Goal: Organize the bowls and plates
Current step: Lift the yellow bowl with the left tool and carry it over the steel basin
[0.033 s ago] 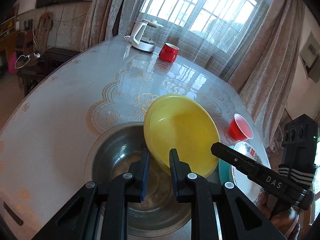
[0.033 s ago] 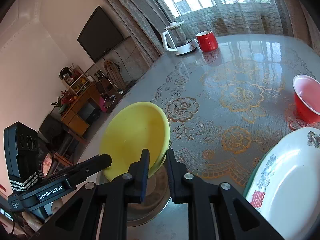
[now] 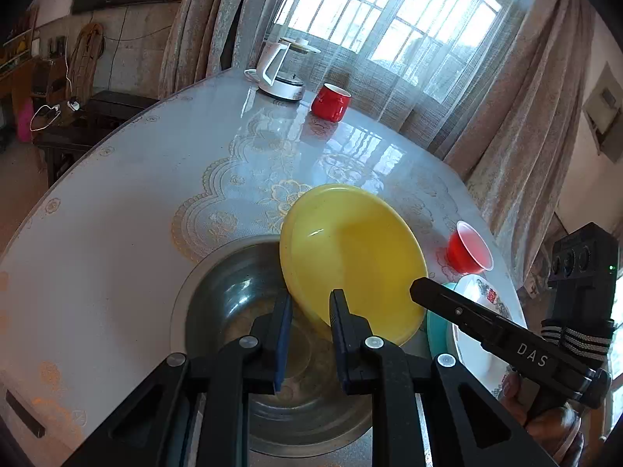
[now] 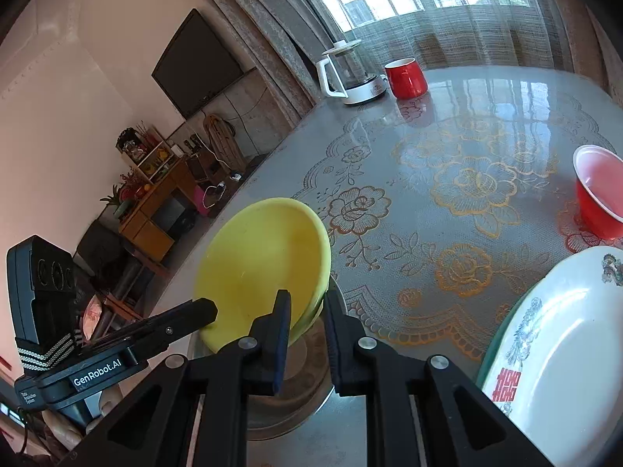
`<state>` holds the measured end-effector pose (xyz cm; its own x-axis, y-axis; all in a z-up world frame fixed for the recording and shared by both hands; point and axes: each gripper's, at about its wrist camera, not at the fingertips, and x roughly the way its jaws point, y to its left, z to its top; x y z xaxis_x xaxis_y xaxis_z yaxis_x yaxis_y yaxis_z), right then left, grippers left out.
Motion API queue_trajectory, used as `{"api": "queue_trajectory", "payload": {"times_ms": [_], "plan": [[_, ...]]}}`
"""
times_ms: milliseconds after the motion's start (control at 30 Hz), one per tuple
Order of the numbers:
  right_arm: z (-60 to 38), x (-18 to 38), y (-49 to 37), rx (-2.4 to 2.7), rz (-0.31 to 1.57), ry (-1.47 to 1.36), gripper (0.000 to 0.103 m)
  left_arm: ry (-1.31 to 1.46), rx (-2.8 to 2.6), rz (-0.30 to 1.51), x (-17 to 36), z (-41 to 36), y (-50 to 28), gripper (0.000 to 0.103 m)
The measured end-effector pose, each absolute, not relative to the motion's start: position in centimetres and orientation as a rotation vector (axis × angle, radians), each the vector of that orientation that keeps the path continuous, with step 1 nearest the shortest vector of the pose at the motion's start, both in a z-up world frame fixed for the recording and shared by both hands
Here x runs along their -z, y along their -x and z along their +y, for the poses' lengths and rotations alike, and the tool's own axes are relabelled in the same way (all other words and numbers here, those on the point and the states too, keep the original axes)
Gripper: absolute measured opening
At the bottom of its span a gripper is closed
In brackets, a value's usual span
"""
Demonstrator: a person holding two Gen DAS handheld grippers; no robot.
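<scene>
Both hand-held grippers, left [image 3: 309,311] and right [image 4: 305,311], pinched the rim of a tilted yellow bowl [image 3: 350,260] over a steel basin [image 3: 249,303] on the bench [image 3: 128,210] (patterned plate [image 4: 564,334] beside). Uneven release could tip the bowl off the basin's edge.

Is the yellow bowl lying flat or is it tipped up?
Tipped up. The yellow bowl stands steeply on edge over the metal basin, its hollow side facing the left wrist camera, its lower rim between the right gripper's jaws.
</scene>
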<state>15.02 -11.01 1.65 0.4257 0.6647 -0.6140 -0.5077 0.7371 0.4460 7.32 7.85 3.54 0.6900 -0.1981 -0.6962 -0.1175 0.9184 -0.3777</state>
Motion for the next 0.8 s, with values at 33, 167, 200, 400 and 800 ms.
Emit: {"api": "queue_trajectory", "payload": {"times_ms": [33, 167, 200, 400, 800], "plan": [[-10.7, -1.5, -14.9, -0.745, 0.865, -0.201, 0.017, 0.422, 0.044, 0.818, -3.3, 8.2, -7.0, 0.019], [-9.7, -0.7, -14.4, -0.763, 0.893, -0.184, 0.017, 0.422, 0.033, 0.83, -2.6, 9.0, -5.8, 0.019], [-9.5, -0.6, -14.4, -0.767, 0.899, -0.178, 0.017, 0.421, 0.029, 0.836, -2.4, 9.1, -5.6, 0.019], [-8.4, 0.8, -13.3, -0.768, 0.941, -0.147, 0.017, 0.439, 0.021, 0.875, -0.9, 9.8, -5.0, 0.019], [-8.0, 2.1, -12.3, -0.725, 0.978, -0.108, 0.017, 0.407, 0.039, 0.917, 0.5, 9.6, -4.9, 0.02]]}}
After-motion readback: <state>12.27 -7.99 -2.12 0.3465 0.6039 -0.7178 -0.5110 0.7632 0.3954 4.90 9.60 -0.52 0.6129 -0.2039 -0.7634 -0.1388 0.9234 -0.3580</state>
